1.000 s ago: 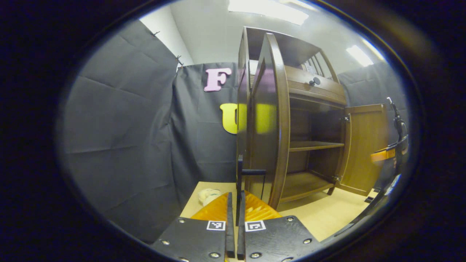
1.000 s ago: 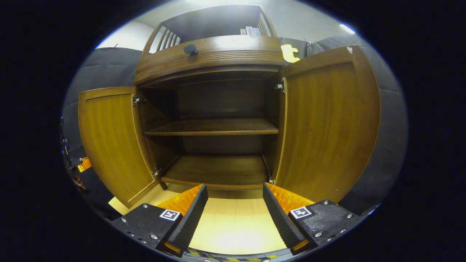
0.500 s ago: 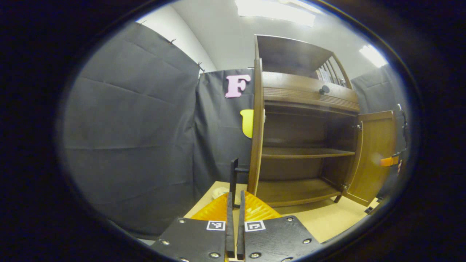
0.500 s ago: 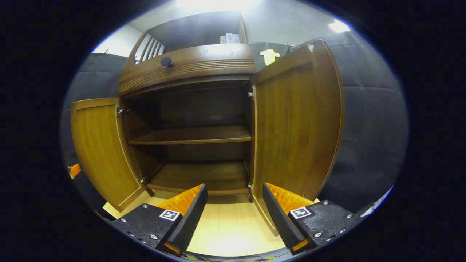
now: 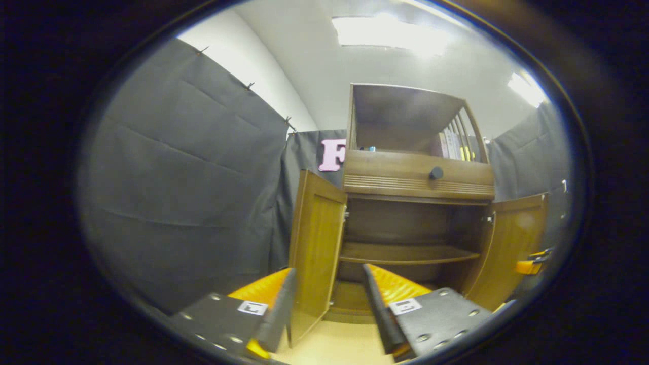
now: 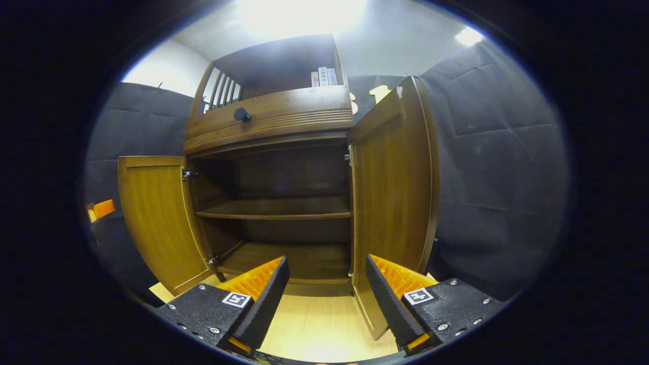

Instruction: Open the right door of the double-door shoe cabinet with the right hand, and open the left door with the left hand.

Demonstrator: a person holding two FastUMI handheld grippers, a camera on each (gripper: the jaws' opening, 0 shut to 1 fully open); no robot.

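Both doors of the shoe cabinet point(image 6: 284, 203) stand swung wide, both grippers' jaws spread empty, seemingly clear of door edges.

The other gripper point(image 5: 530, 263) peeks out as an orange bit behind the right door point(image 5: 512, 253), so its fingers are hidden. The books point(image 6: 323, 77) on the top shelf are too small to read.

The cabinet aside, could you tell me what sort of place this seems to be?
Probably a recording booth, not a home: black cloth walls hang around a lone wooden cabinet on a pale floor, with ceiling light panels above.
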